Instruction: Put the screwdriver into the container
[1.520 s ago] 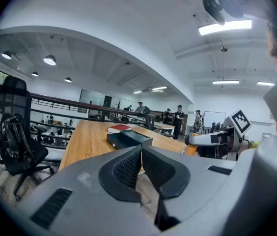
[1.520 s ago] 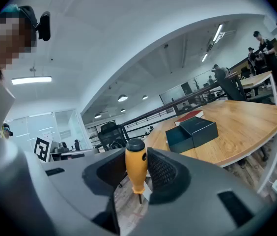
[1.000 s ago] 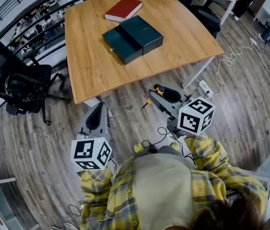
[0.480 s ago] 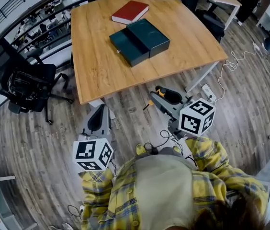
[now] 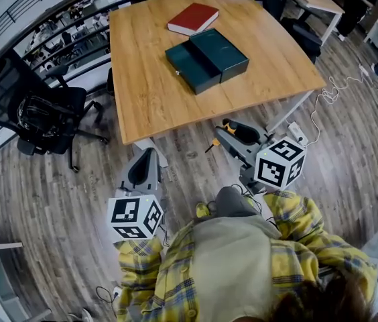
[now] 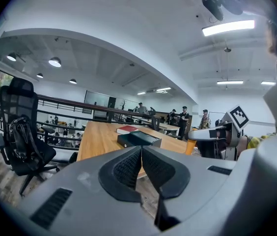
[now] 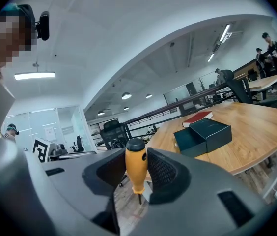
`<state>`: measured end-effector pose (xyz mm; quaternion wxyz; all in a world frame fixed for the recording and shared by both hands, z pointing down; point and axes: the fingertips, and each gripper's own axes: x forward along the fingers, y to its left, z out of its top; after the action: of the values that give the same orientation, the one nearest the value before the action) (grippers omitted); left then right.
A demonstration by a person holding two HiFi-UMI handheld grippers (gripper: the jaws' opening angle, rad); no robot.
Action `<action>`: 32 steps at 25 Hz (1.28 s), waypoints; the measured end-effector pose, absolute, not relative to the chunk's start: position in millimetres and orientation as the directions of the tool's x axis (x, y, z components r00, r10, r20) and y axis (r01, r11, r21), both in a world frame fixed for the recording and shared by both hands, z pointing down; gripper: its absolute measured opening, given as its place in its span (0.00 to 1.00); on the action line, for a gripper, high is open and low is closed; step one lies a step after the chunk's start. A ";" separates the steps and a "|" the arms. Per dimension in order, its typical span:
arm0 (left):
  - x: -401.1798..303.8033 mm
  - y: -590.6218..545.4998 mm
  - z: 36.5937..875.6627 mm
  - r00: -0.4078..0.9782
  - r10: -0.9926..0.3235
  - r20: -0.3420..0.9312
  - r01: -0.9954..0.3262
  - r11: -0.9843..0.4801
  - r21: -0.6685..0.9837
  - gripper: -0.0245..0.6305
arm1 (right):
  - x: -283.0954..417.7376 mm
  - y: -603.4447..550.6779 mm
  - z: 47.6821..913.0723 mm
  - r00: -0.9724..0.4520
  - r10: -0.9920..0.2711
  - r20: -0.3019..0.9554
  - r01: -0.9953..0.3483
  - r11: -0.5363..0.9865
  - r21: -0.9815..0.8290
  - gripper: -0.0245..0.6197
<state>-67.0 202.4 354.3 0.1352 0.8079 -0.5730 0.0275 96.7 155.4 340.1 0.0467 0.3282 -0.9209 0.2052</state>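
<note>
An orange-handled screwdriver [image 7: 135, 167] with a black cap stands upright between the pads of my right gripper [image 7: 136, 173], which is shut on it. From the head view, the screwdriver [image 5: 212, 143] pokes out beside that gripper [image 5: 228, 131], low over the wooden floor in front of the table. The dark teal container [image 5: 207, 60] lies on the wooden table [image 5: 142, 92], its drawer part slid out; it also shows as the container [image 7: 202, 136] ahead of the right jaws. My left gripper [image 6: 142, 167] is shut with nothing in it and hangs left of the right one, left gripper [image 5: 145, 158].
A red book [image 5: 192, 19] lies just behind the container. A black office chair [image 5: 38, 116] stands left of the table. Cables and a power strip [image 5: 296, 131] lie on the floor by the right table leg. People stand at far desks.
In the head view the table and container have slid right and slightly down. Both grippers keep their pose, and the screwdriver stays in the right jaws.
</note>
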 end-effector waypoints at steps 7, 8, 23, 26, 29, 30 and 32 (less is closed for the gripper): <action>-81.5 202.0 357.9 0.310 -0.929 0.202 -0.941 -0.271 0.201 0.05 | 79.0 145.8 339.8 -0.794 -0.562 0.233 -0.608 0.720 -0.335 0.32; -83.1 201.4 358.0 0.306 -0.931 0.200 -0.943 -0.266 0.202 0.05 | 76.4 144.5 339.9 -0.797 -0.557 0.235 -0.604 0.724 -0.333 0.32; -91.9 156.1 357.2 0.276 -0.939 0.206 -0.953 -0.241 0.182 0.05 | 64.1 93.3 340.0 -0.818 -0.533 0.215 -0.574 0.741 -0.348 0.32; -94.0 136.4 357.7 0.278 -0.937 0.214 -0.953 -0.242 0.181 0.05 | 61.8 72.0 340.1 -0.817 -0.533 0.219 -0.576 0.738 -0.352 0.32; -96.0 119.4 357.6 0.277 -0.936 0.217 -0.954 -0.241 0.176 0.05 | 59.9 52.2 339.7 -0.817 -0.535 0.216 -0.576 0.736 -0.357 0.31; -96.5 113.9 357.0 0.275 -0.936 0.218 -0.955 -0.241 0.173 0.05 | 59.2 45.9 339.3 -0.817 -0.535 0.214 -0.575 0.735 -0.358 0.31; -98.5 102.8 356.0 0.271 -0.938 0.218 -0.957 -0.237 0.168 0.05 | 56.8 34.0 338.7 -0.820 -0.532 0.212 -0.571 0.738 -0.360 0.32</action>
<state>-98.5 102.8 356.0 0.1346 0.7856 -0.6028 0.0357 56.8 34.0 338.7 0.0473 0.2961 -0.9309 0.2085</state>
